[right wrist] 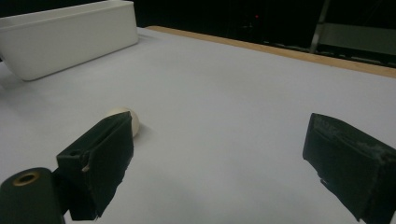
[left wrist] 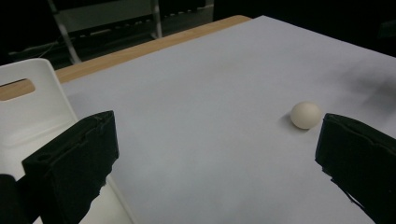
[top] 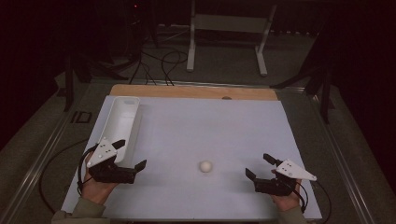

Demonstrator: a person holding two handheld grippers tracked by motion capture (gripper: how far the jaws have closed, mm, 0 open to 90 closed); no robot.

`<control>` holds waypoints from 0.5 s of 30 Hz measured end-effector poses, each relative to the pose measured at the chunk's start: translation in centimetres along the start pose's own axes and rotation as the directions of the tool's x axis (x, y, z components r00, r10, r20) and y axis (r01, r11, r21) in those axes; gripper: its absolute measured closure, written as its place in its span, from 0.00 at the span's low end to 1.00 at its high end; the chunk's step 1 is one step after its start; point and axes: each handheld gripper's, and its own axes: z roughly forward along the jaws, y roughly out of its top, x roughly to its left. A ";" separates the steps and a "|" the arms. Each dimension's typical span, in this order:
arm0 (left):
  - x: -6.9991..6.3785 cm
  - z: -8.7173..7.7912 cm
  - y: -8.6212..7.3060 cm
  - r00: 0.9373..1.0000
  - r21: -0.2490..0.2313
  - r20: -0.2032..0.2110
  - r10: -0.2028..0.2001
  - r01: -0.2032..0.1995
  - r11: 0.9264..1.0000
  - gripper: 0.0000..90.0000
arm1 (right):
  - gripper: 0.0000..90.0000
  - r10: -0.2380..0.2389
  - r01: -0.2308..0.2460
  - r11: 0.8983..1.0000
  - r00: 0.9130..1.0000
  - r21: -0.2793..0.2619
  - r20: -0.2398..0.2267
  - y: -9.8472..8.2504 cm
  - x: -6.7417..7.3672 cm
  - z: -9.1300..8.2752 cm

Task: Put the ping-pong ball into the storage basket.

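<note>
The biggest thing here is the table (top: 187,135), covered with a pale sheet, with a strip of bare wood along the far edge (top: 194,92). Past it there's dark floor with some cables (top: 159,63) and a white metal frame (top: 229,35) standing on it.

Next down in size is the white bin (top: 122,122), a long narrow plastic one that sits along the left side of the table and runs front to back. In the left gripper view you can see a handle slot cut in its end wall. Looks empty as far as I can see in.

Then the two grippers, each held in a hand coming in from the bottom of the high view. The left gripper (top: 130,153) is right next to the near end of the bin, jaws spread wide with nothing between them. The right gripper (top: 259,166) is over by the front right of the table, jaws also wide apart and holding nothing.

Smallest thing is a little off-white ball (top: 205,166), sitting on the sheet between the two grippers and nearer the right one. It's touching neither, and it's well apart from the bin.
</note>
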 end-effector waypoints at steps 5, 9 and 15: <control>-0.2 0.5 0.4 1.000 0.007 0.009 0.015 -0.016 1.000 0.00 | 0.09 -0.003 0.003 1.000 1.000 -0.007 -0.006 0.0 0.0 0.0; -0.4 0.8 0.7 1.000 0.015 0.020 0.024 -0.024 1.000 0.00 | 0.09 -0.007 0.007 1.000 1.000 -0.013 -0.002 0.0 0.0 -0.1; -0.7 1.3 1.1 0.999 0.025 0.028 0.037 -0.038 0.999 0.00 | 0.10 -0.005 0.004 1.000 1.000 -0.017 -0.006 0.0 0.0 -0.1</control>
